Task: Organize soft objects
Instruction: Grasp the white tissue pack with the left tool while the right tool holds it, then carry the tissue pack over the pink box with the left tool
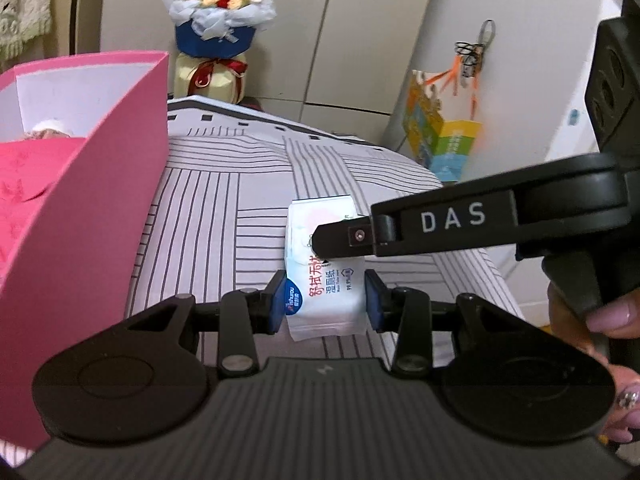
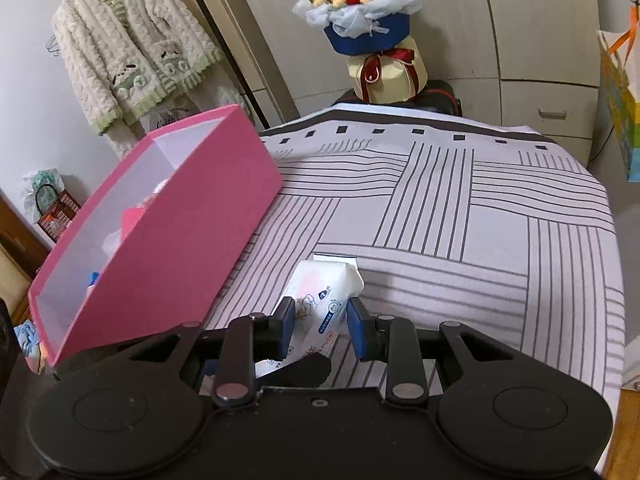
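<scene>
Wipes, a soft white pack, lie on the striped cloth of the surface, just right of the pink box and near the front edge. The left claw straddles the pack's near end, its blue pads touching or all but touching both sides, so it looks pressed onto the pack, likely to steady it or lift it. The right claw comes in from the right; in the left view its finger lies across the top of the pack, and in its own view the left pad sits against the pack while the right pad stands a little off, so I judge it spread rather than pinching. Two claws on one floppy pack makes sense: the wrapper sags and slides on cloth, and a hold at two places keeps it flat. The pink box stands open with some soft things already inside, its mouth facing up, which suggests the pack is meant to go there. A flower bouquet stands beyond the far edge, well apart from the work, and a fleece jacket hangs on the far left.
</scene>
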`<action>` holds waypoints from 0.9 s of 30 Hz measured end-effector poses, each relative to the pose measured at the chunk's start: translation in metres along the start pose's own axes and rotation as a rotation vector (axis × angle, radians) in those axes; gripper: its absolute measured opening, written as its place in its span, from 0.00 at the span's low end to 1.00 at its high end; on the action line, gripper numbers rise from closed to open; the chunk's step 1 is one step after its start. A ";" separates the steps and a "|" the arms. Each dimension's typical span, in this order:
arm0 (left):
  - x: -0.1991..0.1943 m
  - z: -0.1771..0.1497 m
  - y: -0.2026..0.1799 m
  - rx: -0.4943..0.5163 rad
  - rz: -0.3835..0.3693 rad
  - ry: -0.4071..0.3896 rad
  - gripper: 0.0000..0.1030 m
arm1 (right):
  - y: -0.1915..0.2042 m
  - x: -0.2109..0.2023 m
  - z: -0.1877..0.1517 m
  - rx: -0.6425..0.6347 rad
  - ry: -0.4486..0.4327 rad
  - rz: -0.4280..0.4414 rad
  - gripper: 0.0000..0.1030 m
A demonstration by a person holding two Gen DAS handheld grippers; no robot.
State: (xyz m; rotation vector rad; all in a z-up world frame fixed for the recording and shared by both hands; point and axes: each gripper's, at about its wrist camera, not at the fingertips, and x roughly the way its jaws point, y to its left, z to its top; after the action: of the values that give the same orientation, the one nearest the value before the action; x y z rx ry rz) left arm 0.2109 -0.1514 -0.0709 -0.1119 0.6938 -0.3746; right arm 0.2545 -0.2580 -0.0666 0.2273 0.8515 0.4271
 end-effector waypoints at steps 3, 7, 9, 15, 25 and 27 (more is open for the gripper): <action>-0.015 -0.003 -0.004 0.031 -0.016 -0.005 0.37 | 0.011 -0.014 -0.010 -0.010 -0.022 -0.007 0.32; -0.036 -0.007 -0.008 0.083 -0.032 -0.012 0.37 | 0.024 -0.033 -0.023 -0.028 -0.045 -0.013 0.32; -0.047 -0.012 -0.011 0.120 -0.033 -0.019 0.37 | 0.031 -0.042 -0.029 -0.039 -0.050 -0.014 0.32; -0.082 -0.026 -0.018 0.203 -0.042 -0.037 0.37 | 0.056 -0.069 -0.048 -0.070 -0.061 -0.025 0.32; -0.142 -0.029 -0.012 0.234 -0.058 -0.107 0.37 | 0.106 -0.110 -0.062 -0.133 -0.122 -0.033 0.32; -0.153 -0.029 -0.009 0.240 -0.050 -0.119 0.37 | 0.118 -0.115 -0.061 -0.148 -0.130 -0.031 0.32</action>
State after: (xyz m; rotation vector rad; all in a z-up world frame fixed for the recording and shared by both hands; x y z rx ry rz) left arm 0.0821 -0.1025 0.0013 0.0757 0.5246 -0.4927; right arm 0.1092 -0.2031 0.0147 0.1036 0.6921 0.4396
